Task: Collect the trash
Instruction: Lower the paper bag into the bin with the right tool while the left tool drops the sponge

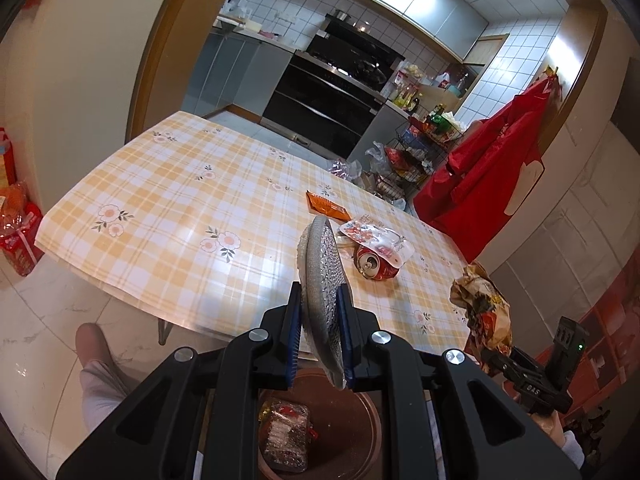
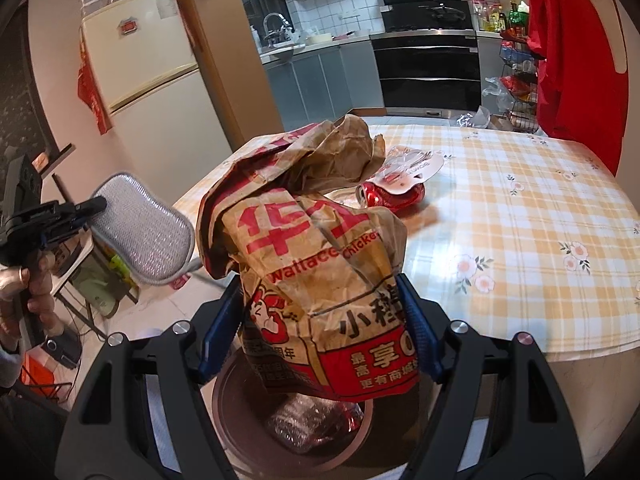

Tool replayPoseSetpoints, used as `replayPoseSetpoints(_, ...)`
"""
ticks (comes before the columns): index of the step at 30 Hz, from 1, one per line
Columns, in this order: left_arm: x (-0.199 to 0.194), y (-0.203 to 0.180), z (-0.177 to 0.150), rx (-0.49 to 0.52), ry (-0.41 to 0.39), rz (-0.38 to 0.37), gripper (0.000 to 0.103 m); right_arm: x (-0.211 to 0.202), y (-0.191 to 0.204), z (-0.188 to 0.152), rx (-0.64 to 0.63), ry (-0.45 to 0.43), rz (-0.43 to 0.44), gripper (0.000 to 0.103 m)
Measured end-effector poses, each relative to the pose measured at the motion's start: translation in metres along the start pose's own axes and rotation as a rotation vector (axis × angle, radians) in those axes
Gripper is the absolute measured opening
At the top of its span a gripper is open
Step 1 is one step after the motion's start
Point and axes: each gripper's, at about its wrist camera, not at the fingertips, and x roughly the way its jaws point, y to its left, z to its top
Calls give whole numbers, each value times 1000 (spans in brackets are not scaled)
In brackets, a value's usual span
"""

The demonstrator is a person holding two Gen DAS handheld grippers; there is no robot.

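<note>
**Both grippers loaded above the bin at the tabletop's near edge**

The left gripper (image 1: 320, 336) is closed tight on a flat grey scouring pad (image 1: 322, 280), its blue pads pinching the pad's lower part so the pad stands on edge and rises past the fingertips. In the right wrist view the same pad (image 2: 144, 232) shows broadside, held out beyond the tabletop's left edge, with a hand (image 2: 36, 292) wrapped round the handle of the left gripper.

The right gripper (image 2: 320, 328) stands wide, its jaws pressed against both sides of a crumpled brown paper bag (image 2: 312, 280) printed in red with "Wallace Chicken". The bag fills the gap between the blue pads and bulges up above them. From the left wrist the bag (image 1: 484, 312) appears just off the tabletop's near right corner.

Below both grippers sits a round brown bin (image 1: 360, 432), beside the near edge of the tabletop (image 1: 168, 216); a clear-wrapped packet (image 1: 286, 436) lies inside it.

On the yellow checked tabletop, toward its right side, a crushed red can (image 1: 376, 266) lies on its side with a white-and-red plastic wrapper (image 1: 376, 236) draped partly over it. An orange sachet (image 1: 326, 204) lies flat a little farther back, apart from the can.
</note>
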Motion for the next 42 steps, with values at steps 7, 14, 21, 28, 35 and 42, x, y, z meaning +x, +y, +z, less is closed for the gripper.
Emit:
replayPoseSetpoints(7, -10, -2, -10, -24, -20, -3, 17, 4, 11, -17, -30, 61, 33, 74)
replayPoseSetpoints(14, -4, -5, -17, -13, -5, -8, 17, 21, 18, -25, -36, 113, 71, 74)
replayPoseSetpoints(21, -1, -6, -18, -7, -4, -11, 17, 28, 23, -29, -26, 137, 123, 74)
replayPoseSetpoints(28, 2, -1, -20, -10, -7, -5, 17, 42, 32, -34, -46, 186, 171, 79)
replayPoseSetpoints(35, 7, 1, -24, -1, 9, -11, 17, 43, 45, -34, -113, 182, 161, 93)
replayPoseSetpoints(42, 12, -6, -28, 18, 27, -18, 17, 23, 24, -14, -99, 72, 17, 97)
